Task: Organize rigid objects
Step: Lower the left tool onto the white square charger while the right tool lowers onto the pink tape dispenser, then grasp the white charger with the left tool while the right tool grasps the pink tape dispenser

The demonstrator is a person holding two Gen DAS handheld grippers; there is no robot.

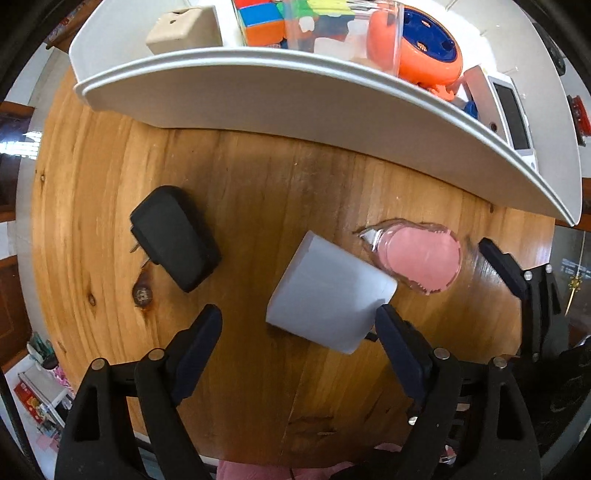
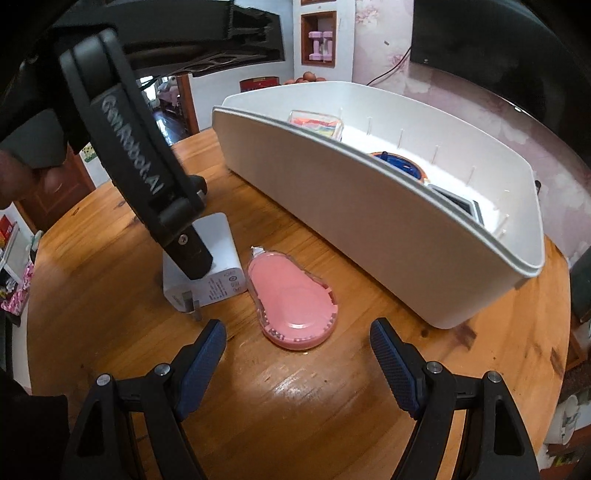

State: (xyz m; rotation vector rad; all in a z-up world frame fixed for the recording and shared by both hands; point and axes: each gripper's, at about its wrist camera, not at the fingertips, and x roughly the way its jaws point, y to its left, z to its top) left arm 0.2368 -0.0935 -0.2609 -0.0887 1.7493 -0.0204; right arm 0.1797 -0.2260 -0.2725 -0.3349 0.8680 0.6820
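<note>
Left claw [image 1: 299,325]: spread wide, nothing held, pointing almost straight down at the white charger [image 1: 328,295] in the lower middle of the left wrist frame. One pad just touching or just beside the charger's lower right corner, the other well clear at lower left; not yet straddling the block. Best shifted so the charger's flat sides sit squarely between both pads before closing, clear of the prongs. Worth minding the pink tape dispenser [image 1: 421,258], touching or nearly touching the charger's upper right corner, so as not to shove it.

Right claw [image 2: 297,343]: also parted wide and empty, low in the right wrist frame, aimed at the pink dispenser lying flat on the desk [image 2: 332,406] just above the fingertips. Likely best gripped across its narrow width, then lifted over the near wall of the white bin [image 2: 369,221] at upper right.

Left wrist view only: black plug adapter [image 1: 173,236] at middle left, still out on the desk; inside the bin, a beige block [image 1: 181,29], a colourful cube [image 1: 262,22], a clear container [image 1: 343,26], an orange and blue toy [image 1: 432,51], a white device with a screen [image 1: 509,114].

Right wrist view only: charger's prongs [image 2: 192,302] and printed end face, a fingertip at far left, bin's full length and slotted inner wall.
</note>
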